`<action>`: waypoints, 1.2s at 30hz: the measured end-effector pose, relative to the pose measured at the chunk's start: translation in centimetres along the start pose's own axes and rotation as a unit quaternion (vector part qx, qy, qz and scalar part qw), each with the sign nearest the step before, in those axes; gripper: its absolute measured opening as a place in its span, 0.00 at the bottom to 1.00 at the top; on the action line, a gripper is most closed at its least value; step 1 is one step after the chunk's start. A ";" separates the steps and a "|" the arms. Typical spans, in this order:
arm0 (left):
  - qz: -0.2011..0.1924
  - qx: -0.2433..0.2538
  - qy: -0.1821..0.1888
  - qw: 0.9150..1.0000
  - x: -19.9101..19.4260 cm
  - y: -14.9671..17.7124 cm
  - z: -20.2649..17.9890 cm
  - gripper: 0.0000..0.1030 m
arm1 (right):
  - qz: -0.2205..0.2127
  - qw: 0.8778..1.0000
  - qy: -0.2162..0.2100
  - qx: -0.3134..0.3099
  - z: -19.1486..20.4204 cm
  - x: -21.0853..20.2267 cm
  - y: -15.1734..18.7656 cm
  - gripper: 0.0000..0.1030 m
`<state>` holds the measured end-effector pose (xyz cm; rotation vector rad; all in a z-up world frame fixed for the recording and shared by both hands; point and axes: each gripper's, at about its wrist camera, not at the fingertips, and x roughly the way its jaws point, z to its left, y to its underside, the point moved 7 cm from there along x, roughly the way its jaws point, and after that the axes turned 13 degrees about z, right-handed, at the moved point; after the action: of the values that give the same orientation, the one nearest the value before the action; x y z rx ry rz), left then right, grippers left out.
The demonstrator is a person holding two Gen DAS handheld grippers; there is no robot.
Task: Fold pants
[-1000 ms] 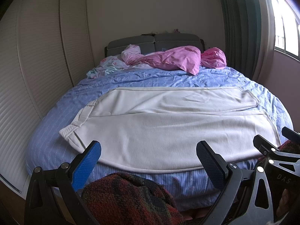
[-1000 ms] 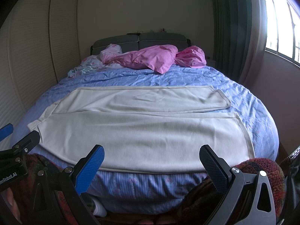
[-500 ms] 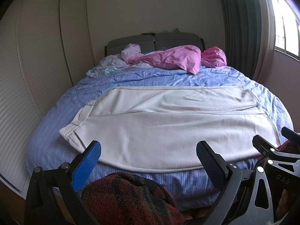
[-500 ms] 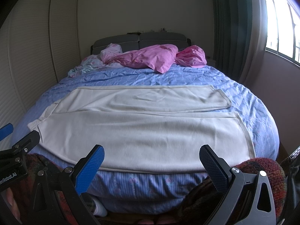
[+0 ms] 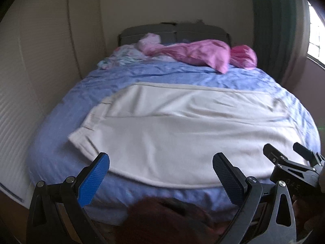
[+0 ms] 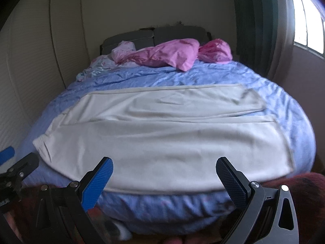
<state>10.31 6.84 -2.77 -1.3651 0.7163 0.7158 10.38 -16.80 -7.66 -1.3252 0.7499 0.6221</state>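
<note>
**Both tongs wide and empty at the foot of the bed; pants laid flat**

Left gripper (image 5: 161, 171): jaws spread wide, nothing between the blue pads (image 5: 93, 180). It hangs off the near edge of the bed, clear of the cloth. The right gripper shows in this view at 4 o'clock, just beside it.

Right gripper (image 6: 164, 174): jaws likewise spread wide and holding nothing, blue pads (image 6: 97, 183) apart from the fabric. It also sits at the foot of the bed, short of the cloth. The left gripper's tip enters this view at 9 o'clock.

Pants (image 5: 182, 130): cream-white, spread flat crosswise on the blue bedsheet (image 5: 166, 75). Waistband toward 9 o'clock, leg hems toward 3 o'clock. One leg lies nearer the grippers, the other beyond it toward 12 o'clock; their inner edges meet along a seam line. The near leg's lower edge runs close to the mattress edge.

Pink bedding (image 6: 172, 58) is bunched at 12 o'clock against the dark headboard (image 6: 156, 33). A window (image 6: 304, 20) stands at 2 o'clock. A dark red knitted sleeve (image 5: 162, 219) fills 6 o'clock in the left view. Both views are slightly blurred.
</note>
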 end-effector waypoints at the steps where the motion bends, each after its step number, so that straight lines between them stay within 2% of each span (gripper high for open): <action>1: 0.001 0.003 -0.010 1.000 0.4 -0.8 1.1 1.00 | 0.008 1.000 -0.003 0.000 1.2 1.1 -0.8 1.00; 4: 0.010 0.017 -0.035 0.999 2.1 -2.3 3.6 1.00 | 0.029 1.000 -0.008 -0.005 3.3 3.5 -2.1 1.00; 6: 0.036 0.027 -0.042 0.998 4.0 -2.9 5.1 1.00 | 0.046 0.999 -0.025 -0.012 5.6 5.4 -2.9 1.00; 8: 0.064 0.039 -0.041 0.996 6.4 -2.9 6.3 1.00 | 0.056 0.998 -0.020 -0.011 7.3 7.2 -3.6 1.00; 11: 0.103 0.031 -0.052 0.993 10.1 -2.2 8.5 1.00 | 0.067 0.998 0.004 0.005 8.3 9.8 -4.1 1.00; 14: 0.137 -0.006 -0.047 0.989 13.1 -0.3 10.5 1.00 | 0.095 0.995 -0.005 0.029 8.4 12.1 -3.8 1.00; 17: 0.161 -0.062 -0.003 0.985 15.2 1.9 12.2 1.00 | 0.122 0.990 -0.014 0.071 7.3 13.8 -2.2 1.00; 19: 0.170 -0.097 0.026 0.980 16.0 3.2 12.9 1.00 | 0.131 0.986 -0.015 0.102 6.4 14.2 -0.7 1.00; 22: 0.174 -0.116 0.053 0.977 16.4 4.4 12.6 1.00 | 0.131 0.980 -0.027 0.149 4.8 14.0 2.0 1.00; 27: 0.176 -0.114 0.051 0.977 17.4 4.9 11.4 1.00 | 0.143 0.969 -0.033 0.198 2.5 14.3 5.2 0.99; 31: 0.186 -0.118 0.067 0.973 18.7 5.1 10.6 1.00 | 0.155 0.959 -0.053 0.231 1.4 15.0 6.4 0.99; 36: 0.188 -0.114 0.063 0.973 19.8 4.9 10.1 0.99 | 0.191 0.946 -0.079 0.248 1.2 17.4 7.3 0.83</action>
<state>18.58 17.99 -20.81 -1.5098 1.0356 1.0432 15.70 -14.81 -25.71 -0.6610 0.9655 0.7745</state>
